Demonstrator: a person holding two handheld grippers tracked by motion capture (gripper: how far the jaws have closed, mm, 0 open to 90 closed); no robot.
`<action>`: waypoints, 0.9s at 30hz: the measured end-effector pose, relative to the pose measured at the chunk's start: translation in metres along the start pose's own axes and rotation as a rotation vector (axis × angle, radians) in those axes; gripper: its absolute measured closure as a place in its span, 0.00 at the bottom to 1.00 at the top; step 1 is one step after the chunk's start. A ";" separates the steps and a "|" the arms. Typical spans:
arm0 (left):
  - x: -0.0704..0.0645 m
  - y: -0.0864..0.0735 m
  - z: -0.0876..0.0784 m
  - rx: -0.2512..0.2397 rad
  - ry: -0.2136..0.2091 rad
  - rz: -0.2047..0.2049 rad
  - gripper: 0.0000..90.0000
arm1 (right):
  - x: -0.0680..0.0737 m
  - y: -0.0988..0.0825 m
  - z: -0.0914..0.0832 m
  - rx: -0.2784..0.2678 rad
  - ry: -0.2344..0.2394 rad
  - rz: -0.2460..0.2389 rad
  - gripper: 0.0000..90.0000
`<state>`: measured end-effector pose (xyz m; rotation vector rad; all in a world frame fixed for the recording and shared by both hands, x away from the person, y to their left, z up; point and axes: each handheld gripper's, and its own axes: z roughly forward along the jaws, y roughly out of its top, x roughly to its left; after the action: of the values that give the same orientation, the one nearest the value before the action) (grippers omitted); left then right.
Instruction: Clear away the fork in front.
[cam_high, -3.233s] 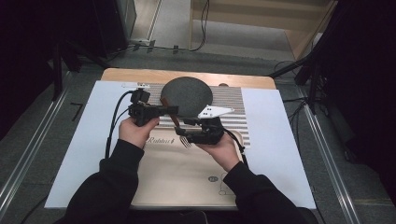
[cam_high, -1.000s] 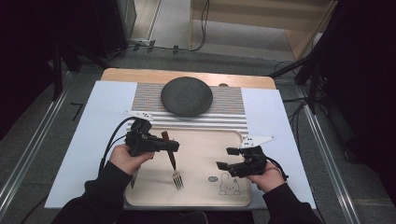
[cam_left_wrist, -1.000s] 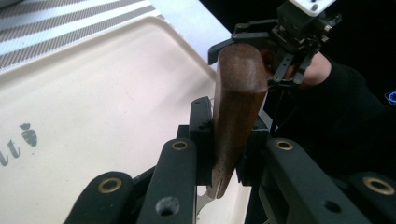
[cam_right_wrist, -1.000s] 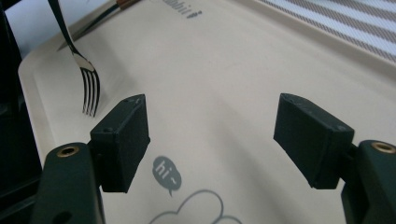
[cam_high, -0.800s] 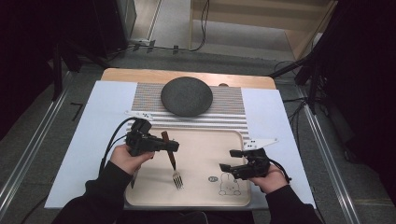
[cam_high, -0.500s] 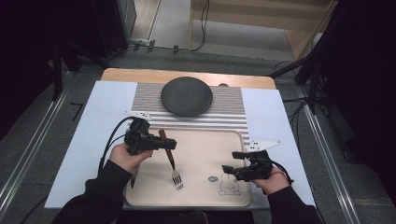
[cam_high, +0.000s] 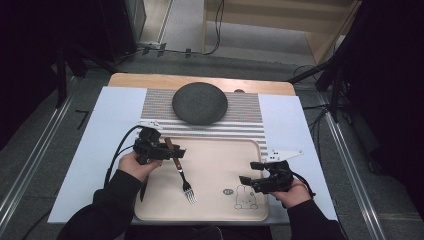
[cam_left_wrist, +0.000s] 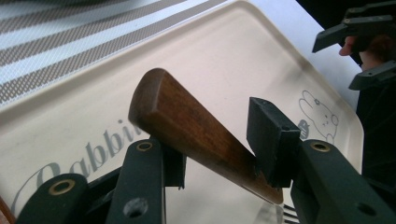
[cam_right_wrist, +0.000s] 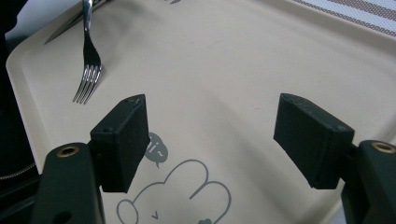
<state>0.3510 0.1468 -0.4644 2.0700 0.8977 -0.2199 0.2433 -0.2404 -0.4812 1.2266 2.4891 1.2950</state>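
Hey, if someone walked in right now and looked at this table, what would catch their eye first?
Probably the fork with the brown wooden handle, angled over the left part of the cream tray, its handle between the jaws of the left gripper and its tines on the tray. Next, the dark round plate on the striped mat beyond the tray. The right gripper hangs open over the tray's rabbit drawing.

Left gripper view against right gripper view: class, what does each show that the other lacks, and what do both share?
Left gripper view alone: the fork's brown wooden handle lying between the left gripper's pads, the word "Rabbit" printed on the tray, and the other gripper farther off. Right gripper view alone: the fork's metal tines resting on the tray, and the right gripper's pads standing wide apart with nothing between them. Both share the beige tray, its rabbit drawing and the striped mat.
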 end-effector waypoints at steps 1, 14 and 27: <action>0.002 -0.001 0.001 0.001 0.004 -0.001 0.66 | 0.000 0.000 0.000 0.001 -0.001 -0.003 0.27; 0.019 -0.005 0.019 0.025 0.056 -0.010 0.56 | 0.000 0.000 0.001 0.007 -0.004 -0.003 0.27; 0.021 -0.008 0.026 0.041 0.155 0.048 0.42 | 0.000 0.000 0.001 0.009 -0.005 -0.005 0.28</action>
<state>0.3654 0.1408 -0.4952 2.1668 0.9416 -0.0534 0.2438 -0.2396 -0.4823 1.2228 2.4955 1.2797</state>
